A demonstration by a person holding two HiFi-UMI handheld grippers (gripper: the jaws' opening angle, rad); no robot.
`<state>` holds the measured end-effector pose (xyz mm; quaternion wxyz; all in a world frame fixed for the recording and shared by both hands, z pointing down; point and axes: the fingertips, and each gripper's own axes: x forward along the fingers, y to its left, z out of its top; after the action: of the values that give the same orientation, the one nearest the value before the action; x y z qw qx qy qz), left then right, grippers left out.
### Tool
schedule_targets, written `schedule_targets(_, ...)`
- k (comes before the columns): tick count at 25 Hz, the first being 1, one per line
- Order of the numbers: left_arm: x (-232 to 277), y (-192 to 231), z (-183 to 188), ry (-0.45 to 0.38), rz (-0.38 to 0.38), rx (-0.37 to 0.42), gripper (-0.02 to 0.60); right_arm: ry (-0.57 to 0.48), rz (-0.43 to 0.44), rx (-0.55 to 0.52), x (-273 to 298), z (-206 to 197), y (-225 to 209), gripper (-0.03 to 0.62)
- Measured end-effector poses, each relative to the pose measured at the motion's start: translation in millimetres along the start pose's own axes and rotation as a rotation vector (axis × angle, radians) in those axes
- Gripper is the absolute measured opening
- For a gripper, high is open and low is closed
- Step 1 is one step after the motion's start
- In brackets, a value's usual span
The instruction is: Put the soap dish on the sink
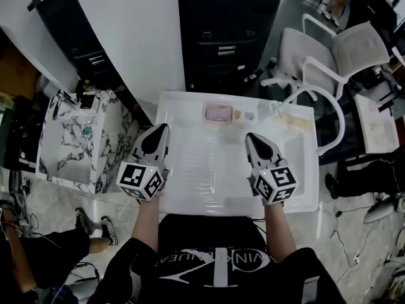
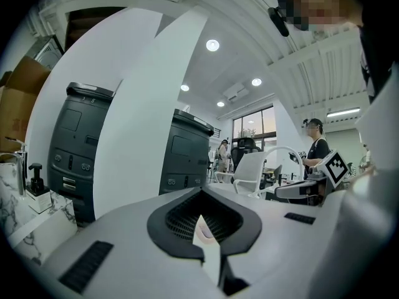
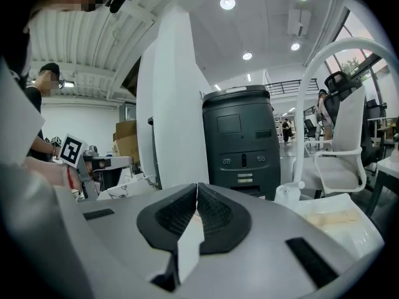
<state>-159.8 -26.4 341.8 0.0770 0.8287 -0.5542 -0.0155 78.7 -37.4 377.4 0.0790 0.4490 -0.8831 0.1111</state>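
Pink plastic, the soap dish (image 1: 218, 112) lies at the far edge of the white ribbed top (image 1: 190, 176), ahead of both grippers and touching neither. The left gripper (image 1: 165, 127) and the right gripper (image 1: 249, 135) hang over the middle of that top, side by side, each with its jaws clenched together on nothing. The marble sink (image 1: 63, 151) stands well off to the left.

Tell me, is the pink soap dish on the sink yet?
No: the soap dish sits on the white table, apart from the marble sink.
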Motion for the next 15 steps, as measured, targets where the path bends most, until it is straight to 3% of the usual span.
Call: schedule_targets(15, 0.2, 4.7, 1.5, -0.010, 0.019, 0.012, 0.014, 0.005, -0.006, 0.009, -1.0, -4.6, 0.3, 0.028)
